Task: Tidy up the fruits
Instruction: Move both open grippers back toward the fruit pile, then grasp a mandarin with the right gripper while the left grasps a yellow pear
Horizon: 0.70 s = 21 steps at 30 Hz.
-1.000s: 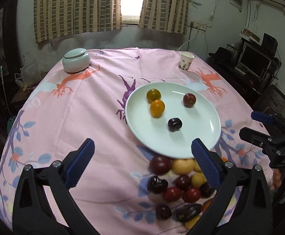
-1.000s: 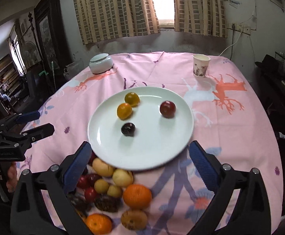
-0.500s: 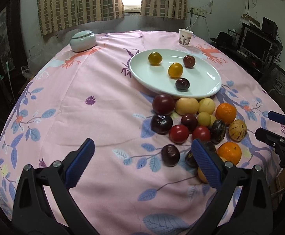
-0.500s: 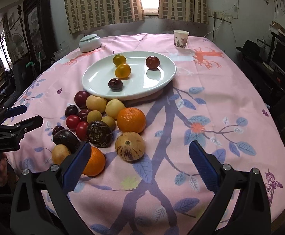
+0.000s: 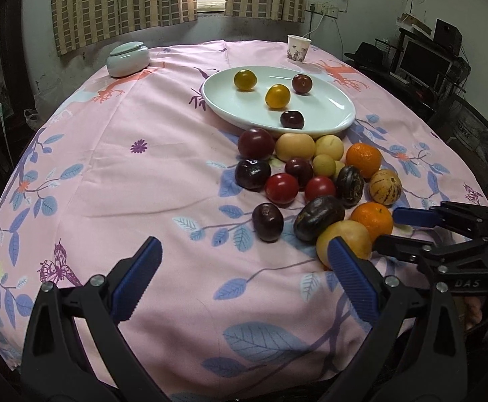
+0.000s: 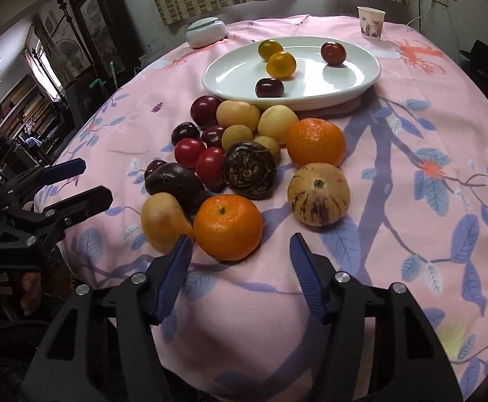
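A white plate (image 5: 324, 124) (image 6: 354, 85) on the pink tablecloth holds several small fruits, yellow, orange and dark red. In front of it lies a heap of loose fruit (image 5: 311, 181) (image 6: 244, 154): plums, red tomatoes, pale yellow fruits, two oranges, a striped melon. My left gripper (image 5: 242, 276) is open and empty, low over the cloth near the heap's front left. My right gripper (image 6: 239, 261) is open and empty, just in front of the nearest orange (image 6: 228, 226). Each gripper also shows in the other's view: the right one (image 5: 408, 231), the left one (image 6: 74, 182).
A pale green lidded jar (image 5: 128, 58) (image 6: 206, 31) and a paper cup (image 5: 298, 48) (image 6: 371, 21) stand at the table's far side. Dark furniture and monitors (image 5: 425, 60) stand to the right; a cabinet (image 6: 89, 23) to the left.
Both grippers have pulled back from above the plate toward the table's near edge and sunk lower. The right gripper's jaws have narrowed. No fruit has moved.
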Tool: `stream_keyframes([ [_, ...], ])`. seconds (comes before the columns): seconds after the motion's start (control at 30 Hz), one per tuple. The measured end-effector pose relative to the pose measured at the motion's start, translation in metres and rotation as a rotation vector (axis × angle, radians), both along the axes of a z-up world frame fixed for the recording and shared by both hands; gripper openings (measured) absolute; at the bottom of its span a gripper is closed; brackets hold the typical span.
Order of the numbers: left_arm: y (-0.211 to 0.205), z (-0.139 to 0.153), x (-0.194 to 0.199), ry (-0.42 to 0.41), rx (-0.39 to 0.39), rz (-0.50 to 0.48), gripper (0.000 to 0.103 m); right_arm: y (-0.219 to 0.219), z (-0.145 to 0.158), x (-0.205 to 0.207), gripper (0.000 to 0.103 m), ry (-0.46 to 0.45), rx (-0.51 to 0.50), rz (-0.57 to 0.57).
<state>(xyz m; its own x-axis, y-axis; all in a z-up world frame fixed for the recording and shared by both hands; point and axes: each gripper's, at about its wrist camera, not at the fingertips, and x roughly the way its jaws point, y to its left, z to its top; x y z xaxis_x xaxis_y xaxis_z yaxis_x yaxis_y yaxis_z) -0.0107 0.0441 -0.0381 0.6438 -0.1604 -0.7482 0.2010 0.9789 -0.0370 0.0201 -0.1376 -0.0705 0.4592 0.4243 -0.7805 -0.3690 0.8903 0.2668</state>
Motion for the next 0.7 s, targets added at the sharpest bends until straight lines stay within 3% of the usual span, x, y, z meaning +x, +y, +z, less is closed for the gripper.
stream_keyframes([
  [0.07, -0.007, -0.002, -0.001, 0.011, 0.006, -0.022, 0.101, 0.007, -0.005, 0.006, 0.058, -0.008, 0.006, 0.011],
  [0.1, -0.011, -0.003, -0.001, 0.016, 0.011, -0.033, 0.101, 0.010, -0.006, 0.009, 0.044, -0.011, 0.023, 0.028],
  [0.27, -0.026, -0.008, -0.002, 0.042, 0.034, -0.060, 0.101, 0.010, 0.002, 0.000, 0.044, -0.014, 0.009, 0.040],
  [0.53, -0.054, -0.026, 0.008, 0.111, 0.070, -0.091, 0.101, -0.030, 0.012, -0.021, 0.044, -0.069, -0.106, -0.121],
  [0.7, -0.060, -0.033, 0.014, 0.134, 0.057, -0.074, 0.101, -0.041, 0.008, -0.024, 0.045, -0.055, -0.080, -0.115],
])
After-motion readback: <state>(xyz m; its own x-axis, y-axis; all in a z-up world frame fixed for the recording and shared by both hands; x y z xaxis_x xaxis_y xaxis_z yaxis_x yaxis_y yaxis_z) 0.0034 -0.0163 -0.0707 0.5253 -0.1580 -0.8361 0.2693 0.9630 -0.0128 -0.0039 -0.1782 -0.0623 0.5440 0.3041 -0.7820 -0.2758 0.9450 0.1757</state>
